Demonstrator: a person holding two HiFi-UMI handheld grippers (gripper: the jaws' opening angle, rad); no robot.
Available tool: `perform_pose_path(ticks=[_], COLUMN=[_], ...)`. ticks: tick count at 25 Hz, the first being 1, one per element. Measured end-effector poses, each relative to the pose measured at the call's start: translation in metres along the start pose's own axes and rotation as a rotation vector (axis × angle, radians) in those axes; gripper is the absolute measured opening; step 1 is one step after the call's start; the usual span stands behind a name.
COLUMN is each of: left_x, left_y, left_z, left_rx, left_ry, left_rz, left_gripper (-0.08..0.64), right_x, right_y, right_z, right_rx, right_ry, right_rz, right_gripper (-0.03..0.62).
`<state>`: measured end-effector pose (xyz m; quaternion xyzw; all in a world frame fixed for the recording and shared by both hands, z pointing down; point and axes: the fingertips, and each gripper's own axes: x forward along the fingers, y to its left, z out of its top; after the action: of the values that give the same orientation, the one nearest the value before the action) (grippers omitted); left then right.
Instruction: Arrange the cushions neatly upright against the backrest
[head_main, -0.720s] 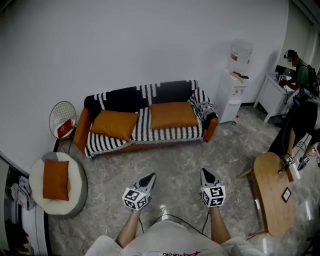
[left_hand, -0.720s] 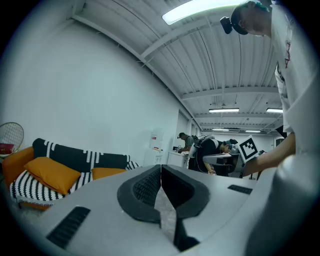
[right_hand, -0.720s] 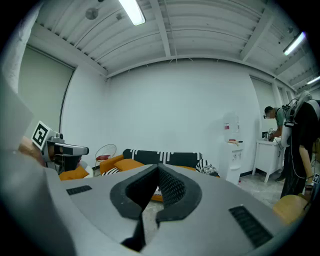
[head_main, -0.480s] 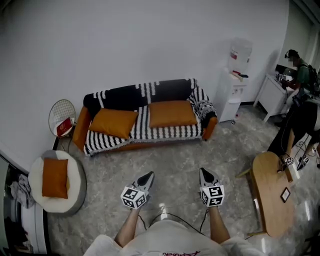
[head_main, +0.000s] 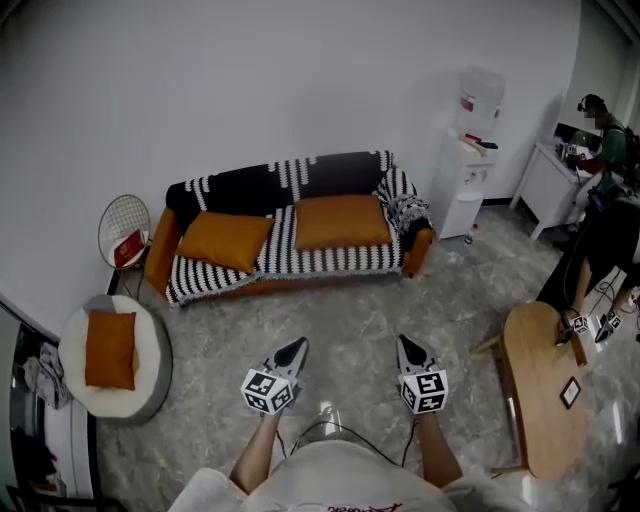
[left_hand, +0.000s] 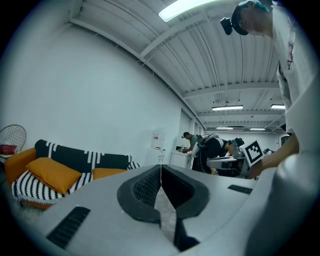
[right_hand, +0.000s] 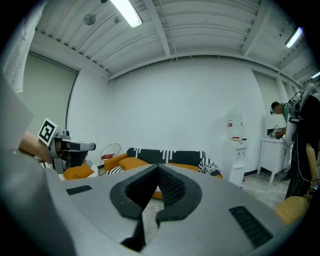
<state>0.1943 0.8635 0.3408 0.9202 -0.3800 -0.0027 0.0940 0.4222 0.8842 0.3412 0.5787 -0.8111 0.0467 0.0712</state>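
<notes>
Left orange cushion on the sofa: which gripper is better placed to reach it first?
Probably the left gripper: it is on the left orange cushion's side, while the right gripper is further across. Both are shut, empty and far from the sofa.

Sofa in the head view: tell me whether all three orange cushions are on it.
No: only the left cushion and right cushion are on the sofa; the third cushion lies on the round chair.

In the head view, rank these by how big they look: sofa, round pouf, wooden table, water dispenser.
1. sofa
2. round pouf and wooden table, too alike to split
3. water dispenser
</notes>
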Motion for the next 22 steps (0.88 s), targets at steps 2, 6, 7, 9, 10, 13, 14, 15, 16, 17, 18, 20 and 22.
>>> perform_pose_path(ticks=[2,6,7,9,10,13,14,15,16,17,18,20,22], left_x=[0.005,0.006,0.007,0.011,0.013,0.016,0.019,0.022,0.024,0.027,0.029,0.034,0.040], left_y=[-0.008,-0.018,-0.020,-0.021,-0.021,-0.018,-0.017,-0.016,-0.016,-0.016,-0.016,-0.016,-0.012], left_z=[-0.005,-0.020,-0.022,-0.024,-0.024,-0.023,-0.023,-0.023,-0.023,-0.023,-0.024,-0.027,-0.029], left_rx=[-0.007,-0.030,-0.034,-0.037,-0.039,-0.048,-0.049,-0.046,-0.042,-0.039,-0.038,-0.041,-0.043], left_ry=[-0.001,0.016,0.018,0.020,0.021,0.017,0.015,0.015,0.018,0.021,0.024,0.029,0.034], left_rz=[0.005,0.025,0.028,0.032,0.034,0.044,0.045,0.044,0.042,0.039,0.036,0.028,0.021], left_gripper=[0.029,0.029,0.029,0.029,0.029,0.029,0.029,0.029,0.029,0.029,0.029,0.029,0.029], right_x=[-0.002,-0.002,-0.001,0.001,0.002,0.006,0.007,0.009,0.011,0.012,0.013,0.017,0.025], right_y=[-0.005,-0.007,-0.010,-0.016,-0.018,-0.024,-0.026,-0.028,-0.029,-0.029,-0.030,-0.031,-0.034], right_z=[-0.006,-0.015,-0.016,-0.016,-0.015,-0.016,-0.018,-0.019,-0.020,-0.022,-0.023,-0.025,-0.025], right_rx=[-0.003,-0.004,-0.004,-0.001,0.002,0.010,0.013,0.016,0.020,0.024,0.027,0.028,0.027], right_ry=[0.014,0.030,0.033,0.032,0.030,0.027,0.026,0.025,0.026,0.027,0.028,0.030,0.030], right_rz=[0.010,0.041,0.045,0.046,0.046,0.046,0.047,0.047,0.050,0.052,0.054,0.055,0.055], right_gripper=[0.028,0.028,0.028,0.028,0.028,0.028,0.028,0.028,0.028,0.028,0.028,0.028,0.028])
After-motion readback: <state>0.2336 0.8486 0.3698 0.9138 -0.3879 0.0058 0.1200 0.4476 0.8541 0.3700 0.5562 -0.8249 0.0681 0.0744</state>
